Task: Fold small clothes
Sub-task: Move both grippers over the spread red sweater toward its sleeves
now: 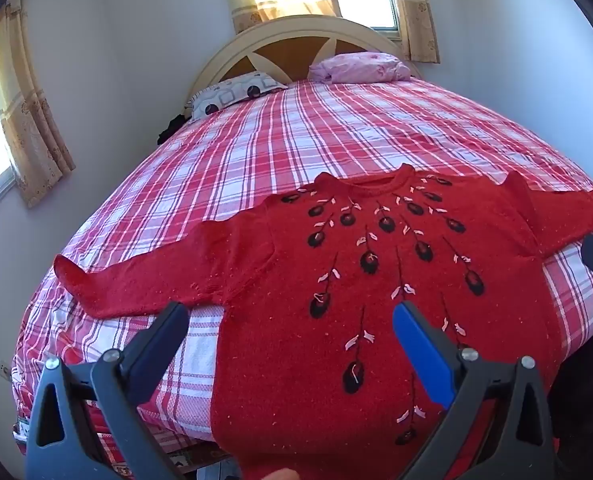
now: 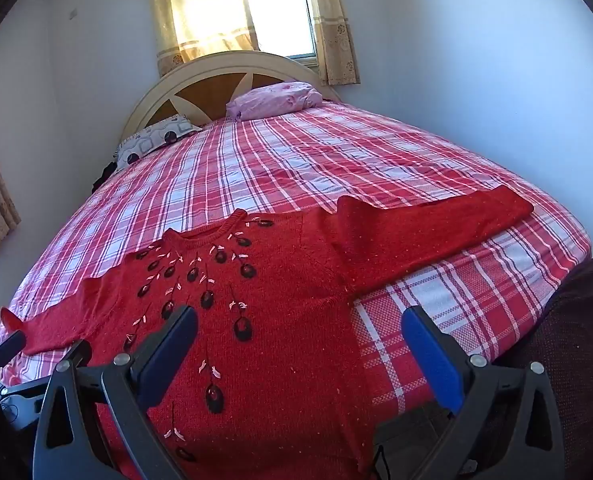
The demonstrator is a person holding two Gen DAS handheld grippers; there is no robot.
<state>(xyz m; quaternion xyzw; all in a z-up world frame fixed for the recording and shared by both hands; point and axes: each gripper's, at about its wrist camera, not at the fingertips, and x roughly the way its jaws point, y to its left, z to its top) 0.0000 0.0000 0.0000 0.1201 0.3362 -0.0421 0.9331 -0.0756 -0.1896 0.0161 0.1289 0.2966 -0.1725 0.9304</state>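
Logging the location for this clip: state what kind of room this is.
A bedroom, most likely: a bed in a plaid cover with a headboard, pillows, and a curtained window. A red sweater lies spread on it.

Plaid bed (image 1: 336, 128) carries a spread red sweater (image 1: 336, 280) and two pillows (image 1: 232, 94)

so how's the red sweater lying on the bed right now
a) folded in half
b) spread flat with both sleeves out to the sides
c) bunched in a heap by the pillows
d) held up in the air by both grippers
b: the red sweater lies flat, front up, on the plaid bed, with one sleeve stretched to each side, and both the left gripper and the right gripper are open, holding nothing.
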